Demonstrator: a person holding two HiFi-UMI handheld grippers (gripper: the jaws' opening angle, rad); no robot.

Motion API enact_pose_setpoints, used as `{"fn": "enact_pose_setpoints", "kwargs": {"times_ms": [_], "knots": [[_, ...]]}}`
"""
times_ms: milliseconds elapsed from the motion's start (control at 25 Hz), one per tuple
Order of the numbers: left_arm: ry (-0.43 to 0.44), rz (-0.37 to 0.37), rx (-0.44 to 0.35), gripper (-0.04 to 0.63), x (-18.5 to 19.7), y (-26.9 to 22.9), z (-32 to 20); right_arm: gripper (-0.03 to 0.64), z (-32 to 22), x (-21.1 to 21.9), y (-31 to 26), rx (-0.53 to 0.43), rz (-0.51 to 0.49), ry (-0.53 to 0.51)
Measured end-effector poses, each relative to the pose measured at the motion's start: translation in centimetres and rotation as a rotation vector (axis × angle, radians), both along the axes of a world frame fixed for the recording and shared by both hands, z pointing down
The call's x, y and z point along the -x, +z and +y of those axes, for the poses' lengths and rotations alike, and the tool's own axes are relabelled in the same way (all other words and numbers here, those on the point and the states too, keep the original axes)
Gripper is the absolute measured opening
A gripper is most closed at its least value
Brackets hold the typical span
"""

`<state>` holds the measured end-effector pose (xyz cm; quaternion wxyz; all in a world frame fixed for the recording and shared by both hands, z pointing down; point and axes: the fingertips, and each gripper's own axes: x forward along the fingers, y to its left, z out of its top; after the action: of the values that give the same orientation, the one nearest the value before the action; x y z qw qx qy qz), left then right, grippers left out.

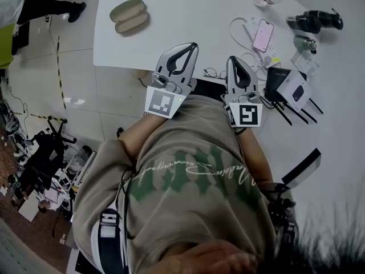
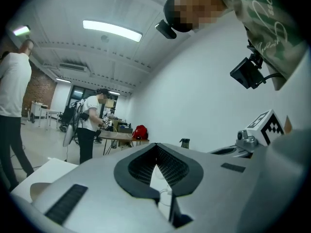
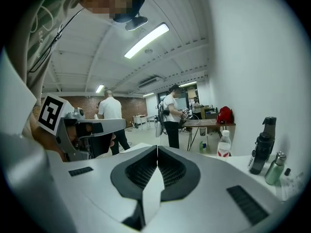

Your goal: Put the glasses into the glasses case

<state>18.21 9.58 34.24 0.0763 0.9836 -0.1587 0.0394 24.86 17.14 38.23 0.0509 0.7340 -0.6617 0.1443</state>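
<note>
Two things make up the task, and they lie well apart: the glasses, a small dark frame, rest at the near edge of the white table just above the centre of the head view, while the glasses case lies open in the upper left, its two beige halves side by side. The glasses are too small to read in detail, but their long axis seems to run left to right along the table edge. They sit between the two tools, with the left gripper to their left in the picture and the right gripper just beside them on the right. The right one looks the nearer. Each gripper's own view shows its jaws together at the tips with nothing between them, so neither holds anything, and both point out over the room rather than down at the table. The coming move likely turns on this: the frame lies below and a little left of the right gripper's tip, so that gripper would have to open, tip down and come in across the frame's long axis — then carry it far to the upper left. A pink phone and a white cable lie further right.
</note>
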Motion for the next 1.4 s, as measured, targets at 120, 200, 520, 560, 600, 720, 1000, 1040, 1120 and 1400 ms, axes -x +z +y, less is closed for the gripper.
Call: {"fn": "enact_pose_setpoints", "kwargs": {"times_ms": [120,200,520,560,600,720,1000,1040,1120,1400], "knots": [[-0.027,-0.002,-0.009,0.006,-1.2,0.0,0.3,0.012,0.2,-0.4,0.7,-0.014,-0.024,-0.005],[-0.028,-0.008,-0.016,0.006,-1.6,0.2,0.5,0.012,0.1,-0.8,1.0,-0.028,-0.004,0.003],[0.049,0.016,0.023,0.006,-0.4,0.6,0.7,0.012,0.0,-2.1,0.3,-0.040,0.147,0.123],[0.055,0.023,0.031,0.006,0.0,0.6,0.5,0.012,0.1,-1.9,0.2,-0.036,0.156,0.138],[0.062,0.031,0.035,0.006,0.3,0.6,0.4,0.011,0.4,-1.5,0.2,-0.032,0.161,0.147],[0.078,0.032,0.036,0.006,1.0,1.0,0.6,0.012,1.0,-0.1,0.6,-0.011,0.159,0.148],[-0.004,0.041,0.034,0.006,0.4,0.4,0.3,0.012,0.4,0.2,0.6,-0.042,0.115,0.118],[-0.017,0.038,0.041,0.006,0.3,0.3,0.4,0.012,0.4,-0.3,0.4,-0.049,0.112,0.109],[-0.035,0.028,0.029,0.006,0.0,0.1,0.7,0.011,0.7,-1.1,0.5,-0.053,0.095,0.094],[-0.070,-0.002,-0.005,0.006,-1.3,1.2,1.5,0.012,1.5,0.7,5.8,0.133,-0.005,-0.142]]}}
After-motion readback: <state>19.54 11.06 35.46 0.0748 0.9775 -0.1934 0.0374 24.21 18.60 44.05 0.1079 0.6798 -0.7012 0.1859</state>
